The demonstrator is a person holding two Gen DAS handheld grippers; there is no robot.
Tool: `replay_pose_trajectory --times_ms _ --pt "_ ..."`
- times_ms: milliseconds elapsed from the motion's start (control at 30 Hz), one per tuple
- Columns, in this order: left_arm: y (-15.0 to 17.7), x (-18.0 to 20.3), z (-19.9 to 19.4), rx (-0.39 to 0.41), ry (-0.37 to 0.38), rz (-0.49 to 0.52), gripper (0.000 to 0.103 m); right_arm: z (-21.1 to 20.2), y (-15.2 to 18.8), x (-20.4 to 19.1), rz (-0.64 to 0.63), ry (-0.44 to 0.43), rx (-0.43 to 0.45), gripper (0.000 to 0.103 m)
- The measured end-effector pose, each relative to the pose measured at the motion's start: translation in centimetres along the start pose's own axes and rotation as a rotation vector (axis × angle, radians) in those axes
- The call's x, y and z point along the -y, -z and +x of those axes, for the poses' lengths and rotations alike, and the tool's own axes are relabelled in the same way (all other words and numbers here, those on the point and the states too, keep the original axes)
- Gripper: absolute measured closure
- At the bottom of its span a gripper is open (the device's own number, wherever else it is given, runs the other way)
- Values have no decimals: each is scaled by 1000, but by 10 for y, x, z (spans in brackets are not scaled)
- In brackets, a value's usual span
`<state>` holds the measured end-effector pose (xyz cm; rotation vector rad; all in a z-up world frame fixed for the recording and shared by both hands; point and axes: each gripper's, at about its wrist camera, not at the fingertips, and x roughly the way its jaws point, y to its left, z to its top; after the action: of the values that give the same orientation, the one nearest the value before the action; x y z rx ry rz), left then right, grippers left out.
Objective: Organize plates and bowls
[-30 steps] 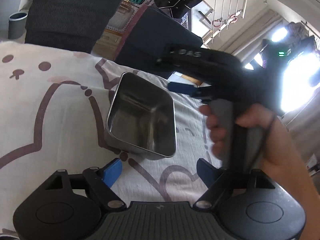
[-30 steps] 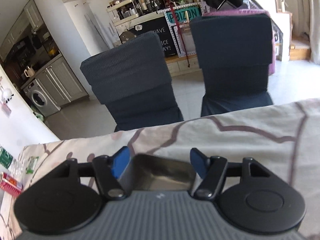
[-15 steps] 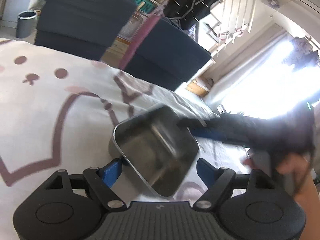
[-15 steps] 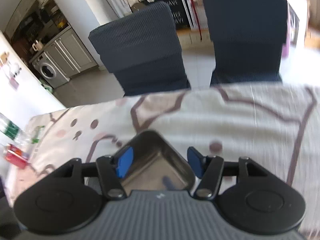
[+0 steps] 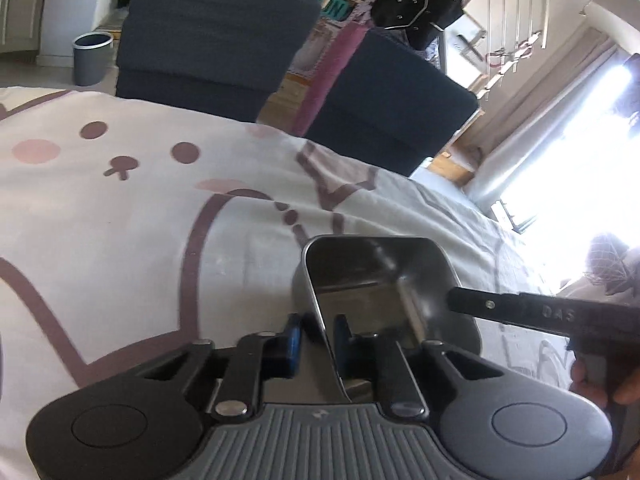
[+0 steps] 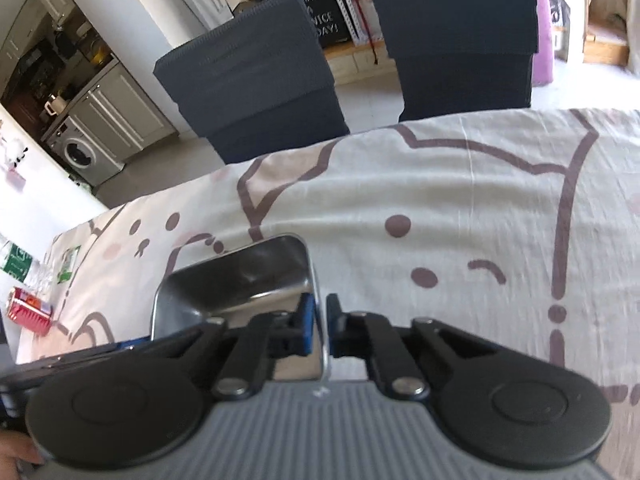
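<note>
A square steel bowl [image 5: 372, 280] sits low in the centre of both views on a cartoon-print cloth [image 5: 140, 208], and nothing lies inside it. The left gripper [image 5: 316, 340] is closing, its blue pads on either side of the bowl's near wall. The right gripper [image 6: 320, 324] pinches the opposite wall, pads pressed tight on the rim. Two dark chairs [image 6: 256, 76] stand beyond the cloth in the upper frame. A red packet [image 6: 30, 308] lies at the far left edge of the right view.

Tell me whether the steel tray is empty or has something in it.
Empty. The left wrist view looks into the steel tray and shows only bare shiny metal; the right wrist view shows the same. Each gripper pinches a wall.
</note>
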<state>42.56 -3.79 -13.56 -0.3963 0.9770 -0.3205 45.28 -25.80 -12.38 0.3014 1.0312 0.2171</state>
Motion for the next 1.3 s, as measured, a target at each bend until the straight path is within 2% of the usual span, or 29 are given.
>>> replay_pose_trajectory --times_ms 167,267,667,867,967,1133,1300 --pt "2 3 -15 -5 -11 13 89 -15 6 -13 -61 8 9 99" --pt "3 15 -33 3 -13 57 89 -32 13 -21 -79 13 31 99" --pt "29 75 -123 78 11 168 89 -138 59 -38 -112 32 136 99" --pt "57 99 -164 94 23 212 89 -192 98 -44 -114 14 206 99" --pt "78 104 -176 86 55 207 89 -221 123 -43 -106 -24 235 99" --pt "116 114 -184 57 87 214 89 -256 168 -37 -111 -11 263 99" --pt "149 127 -182 18 119 239 89 -273 207 -15 -50 -7 239 99"
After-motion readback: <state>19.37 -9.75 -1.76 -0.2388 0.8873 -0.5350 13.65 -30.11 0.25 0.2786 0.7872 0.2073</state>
